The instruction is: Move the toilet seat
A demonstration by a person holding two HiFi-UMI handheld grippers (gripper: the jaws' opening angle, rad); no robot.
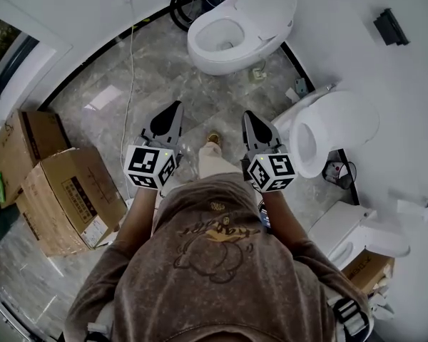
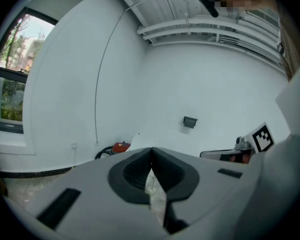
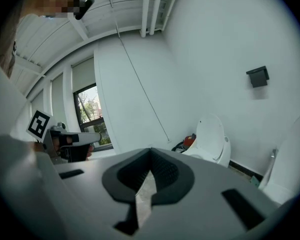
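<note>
Forearms [image 1: 138, 216] forward; hand-held grippers [image 1: 176, 107] [image 1: 249, 115] parallel, closed.

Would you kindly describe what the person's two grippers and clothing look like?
Both the left gripper and right gripper have grey tapered jaws with dark ribbed pads, and each carries a white cube of black square markers. The person wears a faded brown top with a printed design.

From above the head, one camera looks steeply down past the person's shoulders [image 1: 214, 276] to the left gripper [image 1: 175, 107], the right gripper [image 1: 248, 115] and the far toilet [image 1: 221, 38]. Each gripper camera rides low behind its own jaws and faces nearly level toward the white wall [image 2: 215, 84]. All three views share the dark wall box [image 1: 390, 27].
</note>
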